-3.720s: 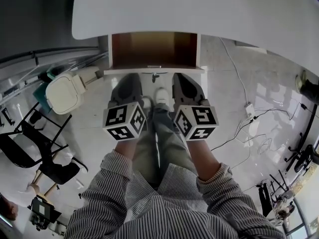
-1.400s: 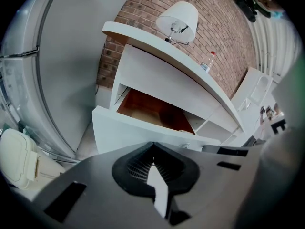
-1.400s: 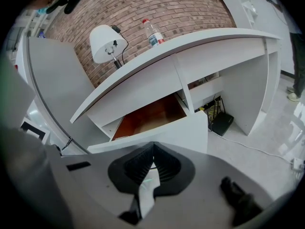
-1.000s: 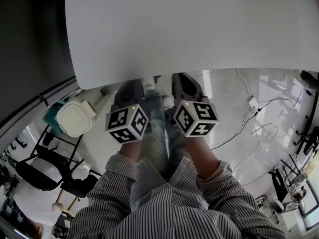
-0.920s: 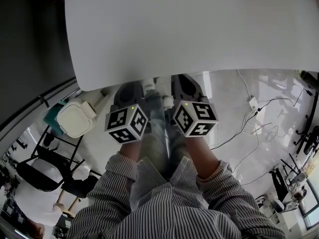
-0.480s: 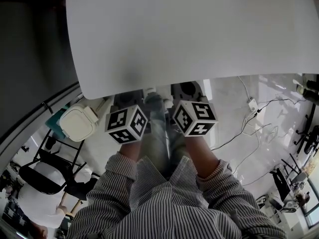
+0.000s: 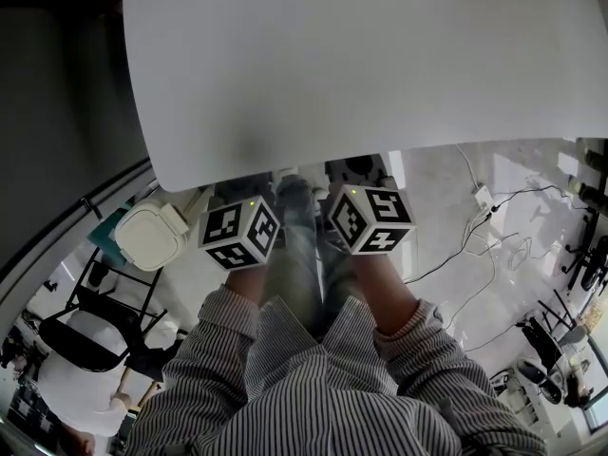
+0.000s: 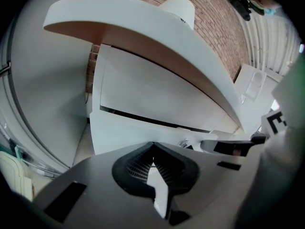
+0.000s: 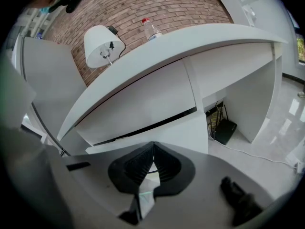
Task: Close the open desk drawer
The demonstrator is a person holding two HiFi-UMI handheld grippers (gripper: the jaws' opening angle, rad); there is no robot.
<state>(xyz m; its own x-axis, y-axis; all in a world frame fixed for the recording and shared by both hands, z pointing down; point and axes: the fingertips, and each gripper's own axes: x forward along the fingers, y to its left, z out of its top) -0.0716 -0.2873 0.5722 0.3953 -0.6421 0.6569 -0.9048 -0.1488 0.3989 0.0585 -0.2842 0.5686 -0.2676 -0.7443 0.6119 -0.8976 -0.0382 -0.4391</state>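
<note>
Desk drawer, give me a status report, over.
Left gripper shut, empty; right gripper shut, empty. Drawer front looks pushed in beneath the desktop. Nothing in the way.

A lamp (image 9: 101,44) stands on the counter (image 9: 190,39), a bottle (image 9: 151,28) right of it; the drawer (image 9: 143,101) sits just beneath the counter's top.

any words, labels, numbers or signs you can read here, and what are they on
No readable text in any view.
Marker cubes: black-and-white square patterns only, no letters or numbers.
Bottle on the desk: its label is too small to read.
</note>
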